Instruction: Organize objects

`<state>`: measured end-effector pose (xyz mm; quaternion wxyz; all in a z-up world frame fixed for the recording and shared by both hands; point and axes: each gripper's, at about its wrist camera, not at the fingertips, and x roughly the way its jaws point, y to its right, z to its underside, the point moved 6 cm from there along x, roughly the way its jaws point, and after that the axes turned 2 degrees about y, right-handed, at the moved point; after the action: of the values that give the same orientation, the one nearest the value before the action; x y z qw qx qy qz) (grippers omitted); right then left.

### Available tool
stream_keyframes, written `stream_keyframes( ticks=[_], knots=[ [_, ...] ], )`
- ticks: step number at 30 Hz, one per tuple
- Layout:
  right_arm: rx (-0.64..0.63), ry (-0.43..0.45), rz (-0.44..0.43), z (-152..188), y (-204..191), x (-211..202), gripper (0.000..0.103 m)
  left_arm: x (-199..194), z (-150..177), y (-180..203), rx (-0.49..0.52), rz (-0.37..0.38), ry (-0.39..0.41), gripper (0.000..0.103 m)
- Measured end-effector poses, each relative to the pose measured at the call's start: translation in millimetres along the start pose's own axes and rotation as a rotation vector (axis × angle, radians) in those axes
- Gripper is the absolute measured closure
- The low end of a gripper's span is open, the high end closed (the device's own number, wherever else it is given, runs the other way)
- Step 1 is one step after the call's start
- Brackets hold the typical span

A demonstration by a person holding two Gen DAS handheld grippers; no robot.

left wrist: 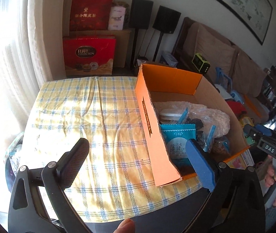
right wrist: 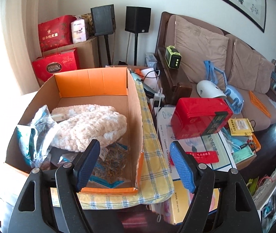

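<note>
Here, from the left wrist, we see our left gripper [left wrist: 138, 155] spread wide with nothing between its pads, one black finger [left wrist: 76, 161] over the yellow-and-blue checked cloth [left wrist: 83, 120] and the blue one [left wrist: 200, 165] at the near corner of the open orange-sided cardboard box [left wrist: 153, 120]. The box sits on the cloth's right part. Inside it lie a teal printed sachet [left wrist: 178, 137], clear zip bags [left wrist: 209, 134] and a cream fluffy knitted bundle [left wrist: 215, 116]. A fingertip [left wrist: 125, 226] shows at the bottom edge.

Next, from the right wrist, our right gripper [right wrist: 136, 165] is also released and holds nothing; it hangs above the box's near right corner [right wrist: 138, 167]. The knitted bundle [right wrist: 91, 128] fills the box's middle, with a clear bag of brownish dried strands [right wrist: 112, 163] just in front of it. Right of the box, well apart, a red rectangular tin [right wrist: 200, 116] rests on stacked printed cartons [right wrist: 196, 151].
</note>
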<state>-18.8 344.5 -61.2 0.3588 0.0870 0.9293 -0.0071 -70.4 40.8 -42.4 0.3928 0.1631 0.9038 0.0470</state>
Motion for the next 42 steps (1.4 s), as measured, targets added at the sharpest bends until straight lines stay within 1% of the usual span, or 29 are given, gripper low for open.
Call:
stream_keyframes(
  ticks=[4, 8, 9, 11, 13, 16, 18, 19, 23, 28, 33, 37, 42],
  knots=[
    [0.006, 0.020, -0.032, -0.5, -14.3, -9.1, 0.023, -6.7, 4.6, -8.1, -0.019, -0.024, 0.004, 0.003],
    [0.020, 0.026, -0.062, 2.6, -26.7, -12.3, 0.021, -14.6, 11.3, -15.2, -0.014, -0.078, -0.007, 0.003],
    [0.029, 0.031, -0.072, 3.5, -29.3, -14.2, 0.017, -17.8, 12.2, -16.1, -0.015, -0.083, -0.001, 0.003],
    [0.045, 0.040, -0.105, 4.8, -35.8, -18.4, 0.013, -24.4, 13.1, -18.6, -0.025, -0.082, 0.009, 0.002],
    [0.046, 0.040, -0.125, 6.5, -44.1, -21.0, 0.012, -29.8, 14.0, -21.2, -0.037, -0.083, 0.018, 0.002],
    [0.038, 0.050, -0.130, 8.8, -54.3, -24.9, 0.010, -36.2, 16.9, -23.9, -0.041, -0.098, 0.024, 0.002],
    [0.041, 0.066, -0.135, 10.0, -58.6, -29.0, 0.004, -39.8, 18.7, -25.3, -0.050, -0.098, 0.028, 0.002],
    [0.043, 0.071, -0.139, 10.6, -60.9, -30.9, 0.002, -41.6, 19.9, -26.0, -0.056, -0.094, 0.033, 0.002],
    [0.039, 0.071, -0.143, 13.5, -69.9, -34.7, 0.002, -46.5, 26.8, -25.8, -0.047, -0.116, 0.050, 0.002],
    [0.037, 0.079, -0.145, 18.9, -80.5, -38.4, 0.001, -48.4, 38.2, -23.1, -0.022, -0.151, 0.051, 0.002],
    [0.012, 0.074, -0.162, 28.4, -96.8, -39.0, 0.001, -51.8, 46.7, -21.6, -0.032, -0.138, 0.053, 0.002],
    [-0.003, 0.063, -0.178, 36.3, -110.8, -37.4, 0.001, -51.9, 49.2, -20.6, -0.027, -0.151, 0.057, 0.002],
    [-0.037, 0.074, -0.161, 41.7, -123.9, -37.5, 0.001, -49.1, 52.3, -21.2, -0.017, -0.171, 0.051, 0.002]
  ],
)
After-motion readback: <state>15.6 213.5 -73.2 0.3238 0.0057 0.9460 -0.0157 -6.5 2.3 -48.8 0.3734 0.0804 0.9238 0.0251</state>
